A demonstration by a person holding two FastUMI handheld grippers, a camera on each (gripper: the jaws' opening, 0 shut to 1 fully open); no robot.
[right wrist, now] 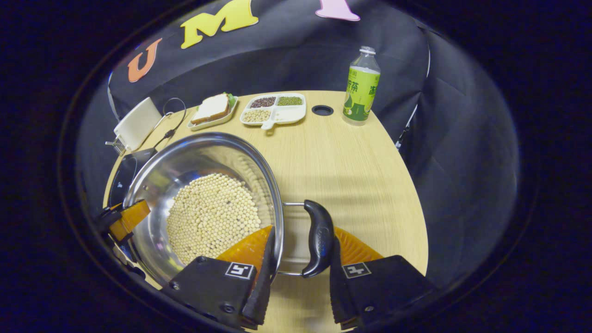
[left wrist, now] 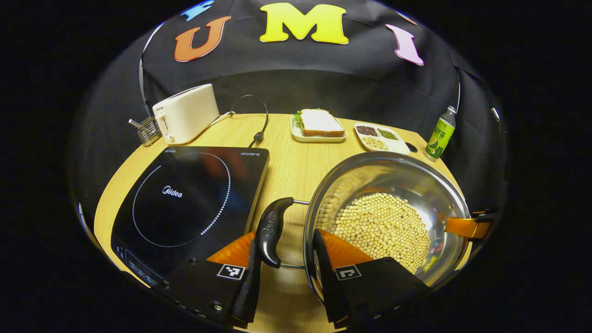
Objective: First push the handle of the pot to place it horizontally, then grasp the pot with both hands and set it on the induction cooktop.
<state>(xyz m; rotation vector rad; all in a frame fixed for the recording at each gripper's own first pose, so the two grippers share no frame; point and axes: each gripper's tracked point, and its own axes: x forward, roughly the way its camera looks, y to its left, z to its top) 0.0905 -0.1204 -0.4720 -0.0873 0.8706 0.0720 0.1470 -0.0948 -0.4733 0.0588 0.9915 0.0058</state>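
A: Where is the pot (left wrist: 386, 217) now?
B: It is seen on the table (left wrist: 291, 171), near the front edge, just beside the induction cooktop (left wrist: 189, 203). It has not been set on the cooktop yet. It is filled with little pale beans (left wrist: 381, 226).

A: How is the pot held?
B: A black handle (left wrist: 273, 231) sticks out at each side. The left gripper (left wrist: 286, 268) is placed around one handle, with one finger outside it and one inside the pot's rim. The right gripper (right wrist: 300, 268) is placed the same way around the other handle (right wrist: 318, 238).

A: Are the fingers squeezed tight?
B: They are spread wide enough to fit over handle and rim. Whether both press hard cannot be told.

A: Why are both sides held?
B: The pot looks heavy with beans, so it is likely kept level that way and nothing gets spilled.

A: What is left to do?
B: The pot must be lifted and carried sideways onto the cooktop.
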